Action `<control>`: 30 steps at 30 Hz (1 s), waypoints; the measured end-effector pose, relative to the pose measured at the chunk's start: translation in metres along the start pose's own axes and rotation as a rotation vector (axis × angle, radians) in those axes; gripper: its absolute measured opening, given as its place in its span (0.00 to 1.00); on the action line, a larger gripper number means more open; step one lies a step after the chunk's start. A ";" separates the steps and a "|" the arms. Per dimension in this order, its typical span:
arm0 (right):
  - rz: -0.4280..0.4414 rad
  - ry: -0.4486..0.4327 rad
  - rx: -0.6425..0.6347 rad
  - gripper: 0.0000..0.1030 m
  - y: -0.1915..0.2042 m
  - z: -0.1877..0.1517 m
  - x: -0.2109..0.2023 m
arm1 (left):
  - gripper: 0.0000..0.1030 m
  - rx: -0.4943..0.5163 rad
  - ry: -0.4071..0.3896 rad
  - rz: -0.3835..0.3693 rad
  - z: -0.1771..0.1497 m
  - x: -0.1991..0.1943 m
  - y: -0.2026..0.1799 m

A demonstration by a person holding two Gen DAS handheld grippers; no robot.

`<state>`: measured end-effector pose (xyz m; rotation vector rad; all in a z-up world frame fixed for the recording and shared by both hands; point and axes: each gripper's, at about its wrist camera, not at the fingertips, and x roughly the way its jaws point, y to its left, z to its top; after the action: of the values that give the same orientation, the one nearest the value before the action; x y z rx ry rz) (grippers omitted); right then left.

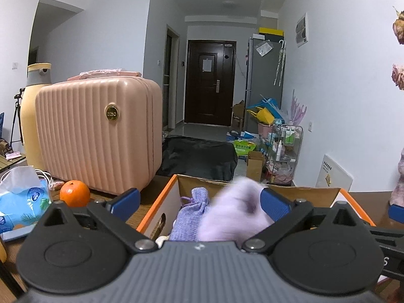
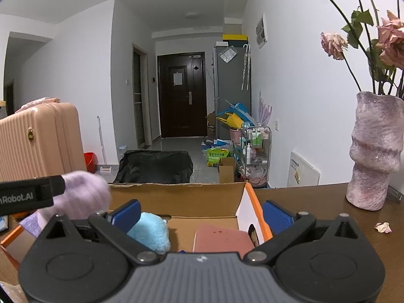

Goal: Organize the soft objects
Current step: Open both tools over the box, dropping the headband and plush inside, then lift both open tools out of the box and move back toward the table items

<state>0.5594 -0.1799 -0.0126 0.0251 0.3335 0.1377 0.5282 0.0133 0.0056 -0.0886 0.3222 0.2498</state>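
Observation:
An open cardboard box (image 1: 303,191) with orange edges stands on the brown table; it also shows in the right wrist view (image 2: 176,194). My left gripper (image 1: 199,200) is open above the box. A blurred lilac fluffy item (image 1: 232,214) hangs between its fingers, against the right finger, over the box. A knitted lavender pouch (image 1: 192,214) lies inside. In the right wrist view the lilac item (image 2: 83,194) shows beside the left gripper's arm. My right gripper (image 2: 200,214) is open and empty over the box, above a light blue plush (image 2: 151,232) and a pink flat item (image 2: 222,240).
A pink ribbed suitcase (image 1: 101,131) stands at the left on the table, with an orange (image 1: 74,193) and a tissue pack (image 1: 20,197) before it. A pink vase (image 2: 373,151) with dried roses stands at the right. A fallen petal (image 2: 383,227) lies nearby.

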 end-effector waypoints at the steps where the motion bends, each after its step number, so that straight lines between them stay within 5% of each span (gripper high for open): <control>1: 0.000 -0.002 0.002 1.00 -0.001 -0.001 -0.002 | 1.00 -0.002 0.000 -0.004 0.000 -0.002 0.000; 30: 0.013 0.008 -0.015 1.00 0.006 -0.033 -0.080 | 1.00 0.017 -0.004 -0.029 -0.024 -0.076 0.022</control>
<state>0.4727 -0.1852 -0.0176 0.0120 0.3406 0.1534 0.4451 0.0144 0.0067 -0.0756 0.3193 0.2184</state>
